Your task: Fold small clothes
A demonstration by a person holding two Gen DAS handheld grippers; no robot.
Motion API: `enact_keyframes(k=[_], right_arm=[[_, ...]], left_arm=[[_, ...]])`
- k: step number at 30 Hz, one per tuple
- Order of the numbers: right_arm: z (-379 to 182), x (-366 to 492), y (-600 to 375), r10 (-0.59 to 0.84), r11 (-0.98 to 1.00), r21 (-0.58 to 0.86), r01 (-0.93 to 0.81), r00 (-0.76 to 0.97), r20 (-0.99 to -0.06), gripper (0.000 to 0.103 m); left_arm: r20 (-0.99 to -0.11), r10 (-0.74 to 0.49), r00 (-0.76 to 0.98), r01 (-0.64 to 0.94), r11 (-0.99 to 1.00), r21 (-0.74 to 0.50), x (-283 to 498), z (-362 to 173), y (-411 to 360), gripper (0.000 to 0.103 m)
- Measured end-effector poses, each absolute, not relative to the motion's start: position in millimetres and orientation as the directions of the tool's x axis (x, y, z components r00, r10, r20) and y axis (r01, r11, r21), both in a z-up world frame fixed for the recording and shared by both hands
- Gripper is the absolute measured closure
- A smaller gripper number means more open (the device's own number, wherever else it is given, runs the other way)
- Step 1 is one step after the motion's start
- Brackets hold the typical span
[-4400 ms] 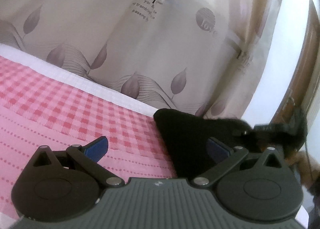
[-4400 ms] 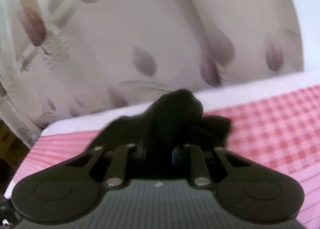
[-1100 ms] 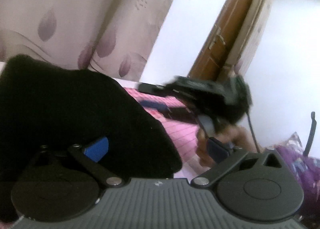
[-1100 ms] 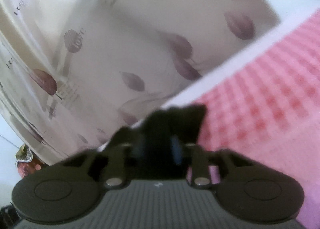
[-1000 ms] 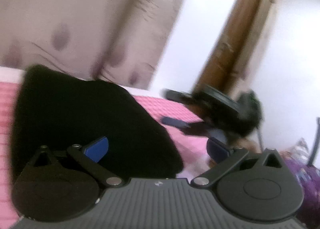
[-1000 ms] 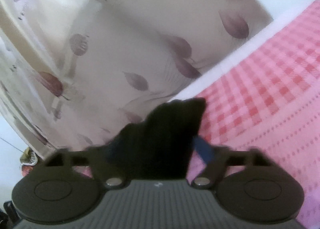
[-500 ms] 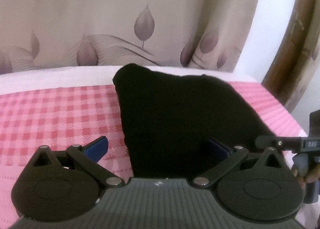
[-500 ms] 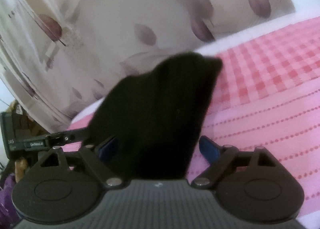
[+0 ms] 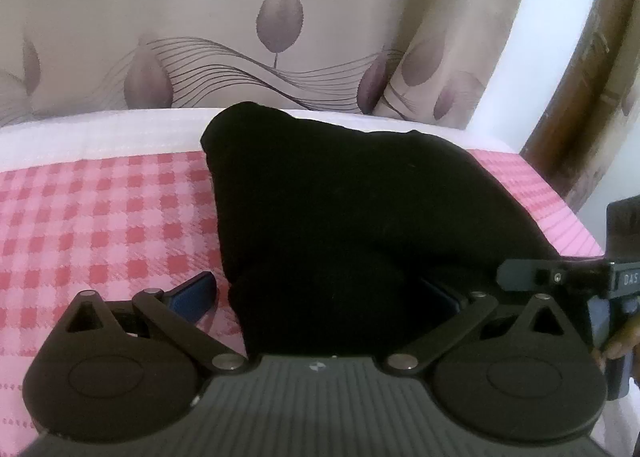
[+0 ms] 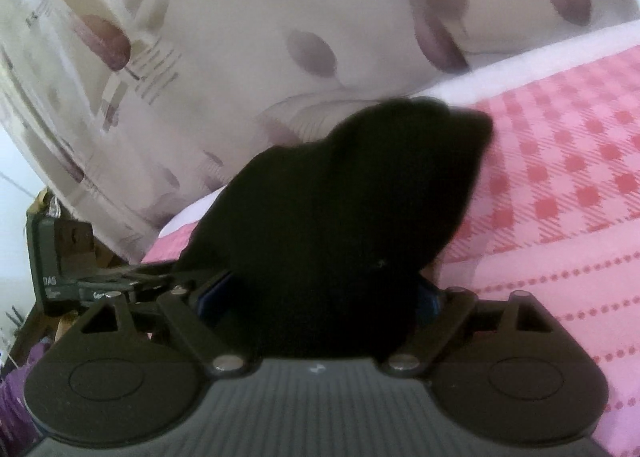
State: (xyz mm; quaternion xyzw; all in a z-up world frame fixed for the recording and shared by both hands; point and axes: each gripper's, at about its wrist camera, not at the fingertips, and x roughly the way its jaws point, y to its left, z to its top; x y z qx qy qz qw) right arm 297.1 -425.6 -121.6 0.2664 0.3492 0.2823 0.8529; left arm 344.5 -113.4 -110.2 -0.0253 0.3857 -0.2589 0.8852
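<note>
**Black cloth lies between both spread grippers on the pink bed cover**

The black cloth (image 9: 360,209) lies in a rumpled heap on the pink checked bed cover (image 9: 100,217), its far end reaching the white strip at the bed's edge, before the leaf-print curtain (image 9: 200,17).

The left gripper (image 9: 316,295) stands spread wide. Its near edge of cloth fills the gap; the left blue pad (image 9: 192,293) lies just beside the cloth, apart from it, and the right pad is half hidden at the cloth's edge.

The right gripper (image 10: 320,297) is also spread wide, with the cloth's near end bulging between its fingers. Both blue pads peek out at the cloth's sides; whether they press it cannot be told. Each gripper shows at the edge of the other's view.
</note>
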Motion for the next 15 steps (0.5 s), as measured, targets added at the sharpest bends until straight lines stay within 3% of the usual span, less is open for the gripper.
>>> enact_keyframes(k=[15], right_arm=[[-121.6,301.8,-431.9,0.689,0.67,0.688,-0.278,0.579,-0.436,0.013]], left_arm=[[-0.67,-0.464,0.58,0.474,0.861,-0.185,345.2,-108.6,-120.7,0.0]])
